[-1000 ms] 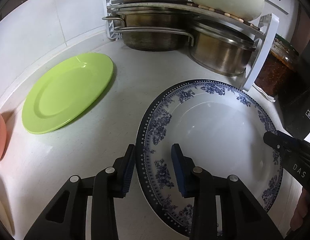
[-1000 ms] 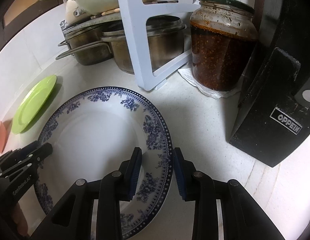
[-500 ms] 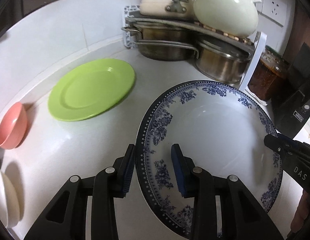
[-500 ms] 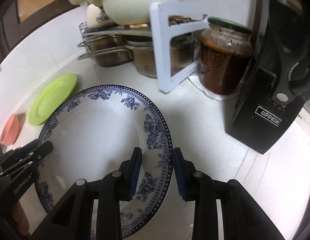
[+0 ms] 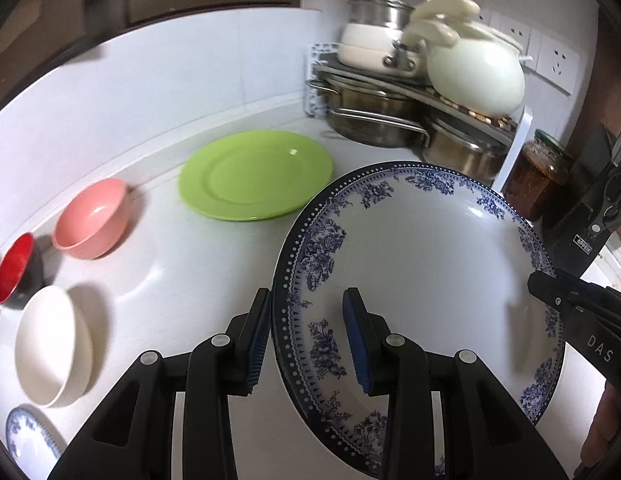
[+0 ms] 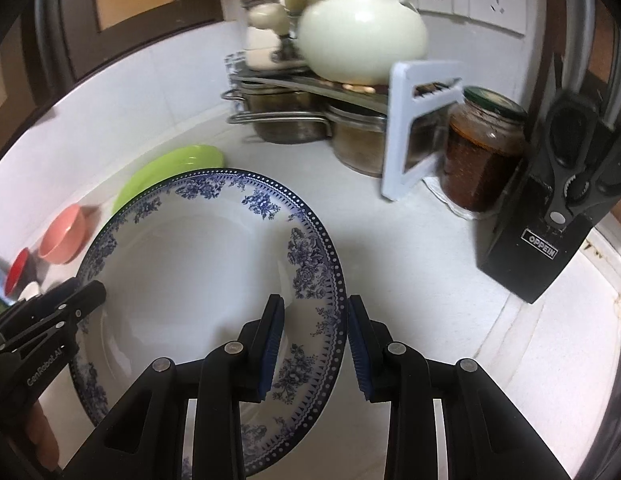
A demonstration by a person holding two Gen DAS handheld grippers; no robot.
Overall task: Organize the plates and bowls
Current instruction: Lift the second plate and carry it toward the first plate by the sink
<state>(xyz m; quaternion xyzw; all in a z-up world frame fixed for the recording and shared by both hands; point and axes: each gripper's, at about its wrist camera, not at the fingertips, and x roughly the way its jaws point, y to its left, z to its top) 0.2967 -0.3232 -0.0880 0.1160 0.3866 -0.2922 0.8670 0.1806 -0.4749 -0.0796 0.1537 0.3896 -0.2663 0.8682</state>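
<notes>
Blue-and-white floral porcelain plate (image 5: 422, 264) hangs lifted above the white countertop (image 5: 182, 280), its left rim pinched by the left gripper (image 5: 306, 340) and its right rim by the right gripper (image 6: 314, 344), near a lime-green round plate (image 5: 254, 174).

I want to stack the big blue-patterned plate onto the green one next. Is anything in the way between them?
Nothing visible. The blue-patterned plate, gripped at opposite rims by the left gripper and right gripper, has bare countertop between it and the green plate.
</notes>
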